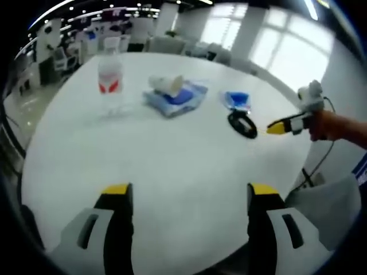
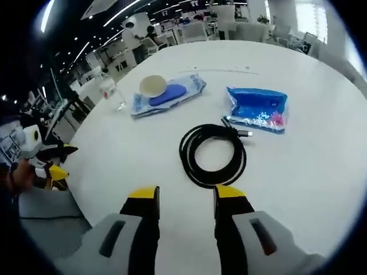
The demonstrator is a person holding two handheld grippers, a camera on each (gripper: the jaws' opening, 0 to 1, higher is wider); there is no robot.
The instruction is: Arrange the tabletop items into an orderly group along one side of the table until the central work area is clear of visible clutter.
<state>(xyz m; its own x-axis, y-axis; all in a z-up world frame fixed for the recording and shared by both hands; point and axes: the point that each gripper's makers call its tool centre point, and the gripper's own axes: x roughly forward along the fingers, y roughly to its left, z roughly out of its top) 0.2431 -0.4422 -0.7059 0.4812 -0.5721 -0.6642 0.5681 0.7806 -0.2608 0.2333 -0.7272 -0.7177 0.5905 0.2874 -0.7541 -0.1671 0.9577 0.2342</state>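
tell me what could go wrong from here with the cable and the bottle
The coiled black cable lies loose just ahead of the right gripper, whose jaws stand open; a pinch on one loop may let the coil unwind and drag. Its plug end lies close to the small blue packet, so a pull might shift that too. The water bottle stands upright and looks tall and narrow, so pushing it sideways could tip it toward the wipes pack.

Both grippers parted, holding nothing.
Left gripper (image 1: 190,197) gapes wide; right gripper (image 2: 186,195) stands narrower (yellow tips on each).
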